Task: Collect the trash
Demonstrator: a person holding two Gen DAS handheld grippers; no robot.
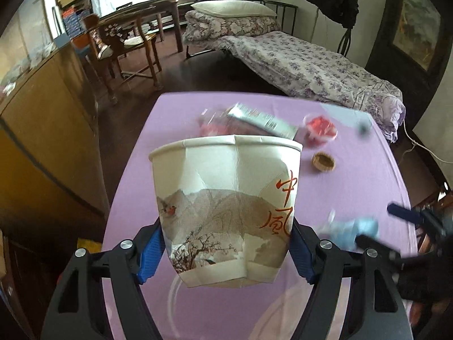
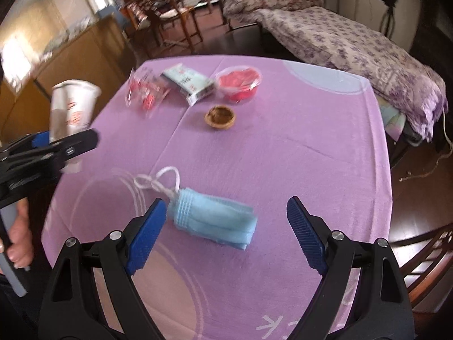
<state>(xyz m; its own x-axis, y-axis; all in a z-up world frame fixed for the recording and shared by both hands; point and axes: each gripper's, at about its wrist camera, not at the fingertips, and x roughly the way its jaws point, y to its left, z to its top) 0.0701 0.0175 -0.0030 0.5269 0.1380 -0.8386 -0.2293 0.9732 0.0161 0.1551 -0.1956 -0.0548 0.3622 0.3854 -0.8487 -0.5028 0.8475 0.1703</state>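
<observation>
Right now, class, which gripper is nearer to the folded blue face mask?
Right. The right gripper is open with the face mask lying between its fingers. The left gripper is off to the left, shut on the paper cup.

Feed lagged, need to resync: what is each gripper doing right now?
Left gripper: shut on the crumpled paper cup, held above the table.
Right gripper: open, holding nothing; the folded blue face mask lies between its fingers.

On your paper cup (image 1: 226,209) you can read the red brush characters 中 and 風; print on the other bench litter is too blurred.
</observation>
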